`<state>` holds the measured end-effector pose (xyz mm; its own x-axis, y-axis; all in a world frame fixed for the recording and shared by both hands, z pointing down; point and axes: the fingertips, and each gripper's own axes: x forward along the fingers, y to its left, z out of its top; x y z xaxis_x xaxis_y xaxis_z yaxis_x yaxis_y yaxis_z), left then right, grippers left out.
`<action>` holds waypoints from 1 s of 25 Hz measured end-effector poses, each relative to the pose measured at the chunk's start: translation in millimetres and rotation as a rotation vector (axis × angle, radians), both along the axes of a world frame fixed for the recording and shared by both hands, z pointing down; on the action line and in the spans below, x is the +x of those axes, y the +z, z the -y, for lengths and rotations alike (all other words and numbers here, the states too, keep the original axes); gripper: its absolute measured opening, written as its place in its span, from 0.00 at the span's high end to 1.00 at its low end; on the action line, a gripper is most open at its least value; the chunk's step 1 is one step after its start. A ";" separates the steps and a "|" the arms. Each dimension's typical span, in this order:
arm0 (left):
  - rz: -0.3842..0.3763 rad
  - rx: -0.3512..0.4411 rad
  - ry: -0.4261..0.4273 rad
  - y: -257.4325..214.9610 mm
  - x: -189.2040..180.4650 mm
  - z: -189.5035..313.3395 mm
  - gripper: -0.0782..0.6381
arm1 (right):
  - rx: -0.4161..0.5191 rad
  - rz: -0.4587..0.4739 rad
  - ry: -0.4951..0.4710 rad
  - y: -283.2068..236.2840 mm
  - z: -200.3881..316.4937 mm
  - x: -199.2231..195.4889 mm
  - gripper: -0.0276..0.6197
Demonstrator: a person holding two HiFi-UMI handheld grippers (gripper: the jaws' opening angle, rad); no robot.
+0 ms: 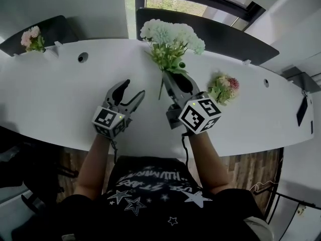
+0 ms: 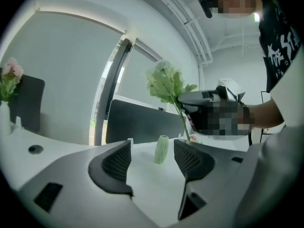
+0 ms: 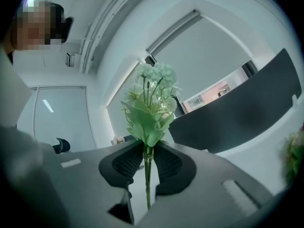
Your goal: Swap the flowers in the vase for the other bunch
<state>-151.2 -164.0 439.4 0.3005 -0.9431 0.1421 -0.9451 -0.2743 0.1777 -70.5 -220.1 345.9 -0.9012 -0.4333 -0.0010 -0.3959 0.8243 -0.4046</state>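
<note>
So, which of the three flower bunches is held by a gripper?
The white-and-pale-green bunch: the right gripper clamps its stem. The pink bunch beside it and the far-left pink bunch are not held.

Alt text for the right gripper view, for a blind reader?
The right gripper grips the stems of a white-green bunch, which stands upright between its jaws. Behind are a white table and a dark panel.

White-green bunch point(image 1: 170, 38) held upright, green vase point(image 2: 161, 149) empty, pink bunch point(image 1: 224, 88) on table point(image 1: 50, 94)
</note>
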 end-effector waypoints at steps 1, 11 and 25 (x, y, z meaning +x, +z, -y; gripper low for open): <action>0.007 0.002 -0.010 -1.6 -8.6 -8.4 0.49 | -0.012 -0.009 0.002 6.6 -4.6 -6.2 0.85; 0.029 0.008 -0.102 5.5 -81.8 -73.6 0.64 | -0.119 -0.108 -0.003 71.9 -50.6 -66.4 0.87; 0.015 -0.071 -0.074 33.5 -105.4 -108.3 0.73 | -0.329 -0.223 0.107 174.8 -80.5 -72.6 0.87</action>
